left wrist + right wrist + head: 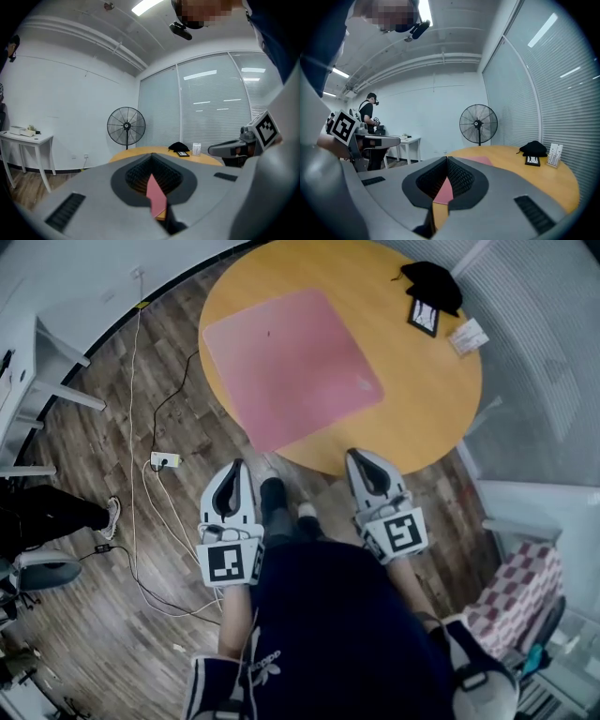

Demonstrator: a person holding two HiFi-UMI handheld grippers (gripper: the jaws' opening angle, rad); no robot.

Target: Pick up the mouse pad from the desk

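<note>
I'm keeping left gripper [238, 468] and right gripper [357, 457] pinched closed, both empty; mouse pad [289, 367] is lying flat at 12 o'clock; I'm probably risking shoving it instead of lifting.

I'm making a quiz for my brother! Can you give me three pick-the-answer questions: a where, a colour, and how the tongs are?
1. Where is the mouse pad? A) on the floor B) on the round table C) on a chair
2. What colour is it? A) pink B) green C) blue
3. How are the left tongs? A) wide open B) gripping the pad C) shut, empty

Answers: B, it lies flat on the tabletop; A, it is plainly pink; C, their tips meet short of the pad.
</note>
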